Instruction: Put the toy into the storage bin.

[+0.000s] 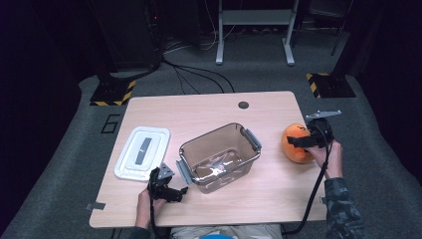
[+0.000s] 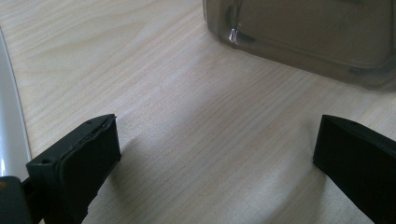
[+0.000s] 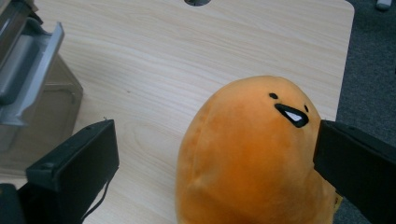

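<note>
An orange egg-shaped plush toy with a small black face stands near the table's right edge. My right gripper is open around it. In the right gripper view the plush toy sits between the jaws, with the right jaw against its side and the left jaw a gap away. A clear brown plastic container with grey side latches stands empty mid-table. Its white lid lies flat to the left. My left gripper rests open near the front edge, with bare table between its jaws, just short of the container.
A round cable hole sits in the table's far edge. The lid's rim runs along the left of the left gripper view. The container's grey latch is to the left of the plush toy. Grey carpet and a desk frame lie beyond the table.
</note>
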